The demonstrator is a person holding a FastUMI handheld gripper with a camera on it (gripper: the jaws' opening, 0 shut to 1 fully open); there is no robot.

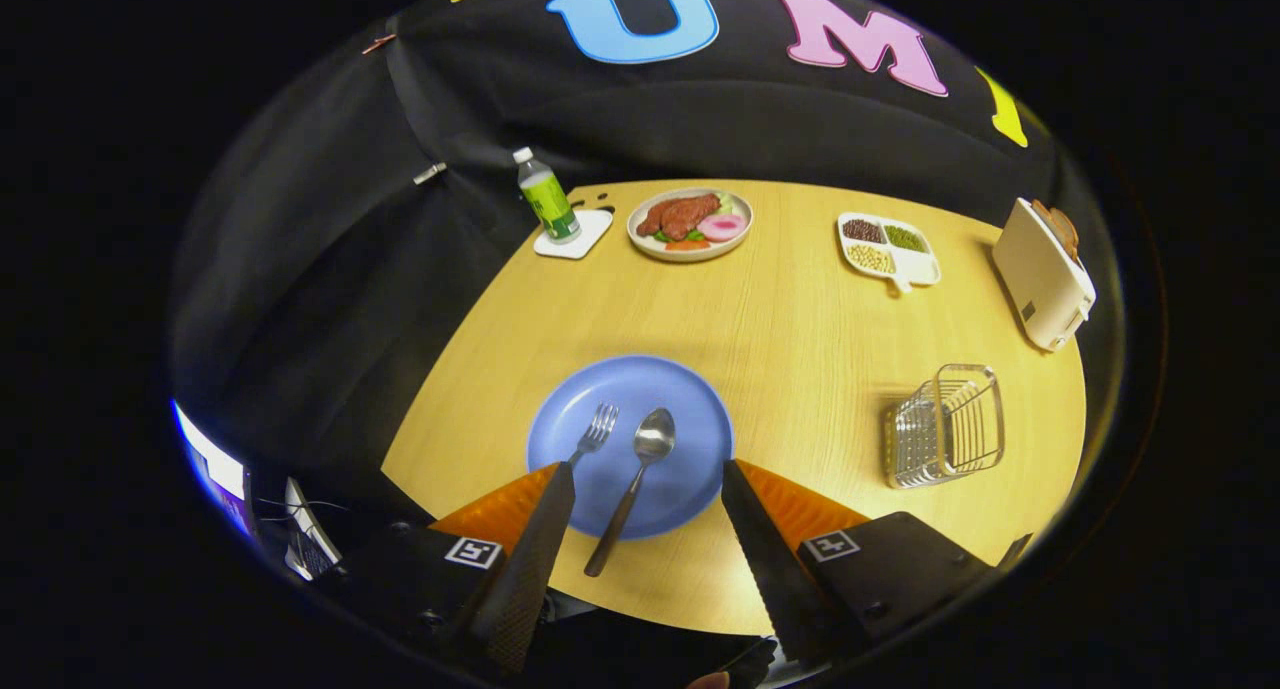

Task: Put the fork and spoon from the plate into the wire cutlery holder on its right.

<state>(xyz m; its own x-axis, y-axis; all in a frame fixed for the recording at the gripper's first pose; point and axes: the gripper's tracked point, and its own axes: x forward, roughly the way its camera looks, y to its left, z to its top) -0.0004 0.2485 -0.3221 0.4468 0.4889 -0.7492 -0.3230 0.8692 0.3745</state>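
Hand-held gripper [648, 479] held wide apart above the desk [800, 339], nothing gripped.
Fork [592, 435] and spoon [636, 481] are seen on the blue plate [690, 419] between the fingers; wire cutlery holder [945, 426] is placed beyond the right finger.

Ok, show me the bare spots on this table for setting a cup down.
Bare wood lies between the blue plate and the food plate, and between the blue plate and the wire cutlery holder. The far edge is crowded: bottle, divided tray, toaster. The gripper is open over the fork and spoon.
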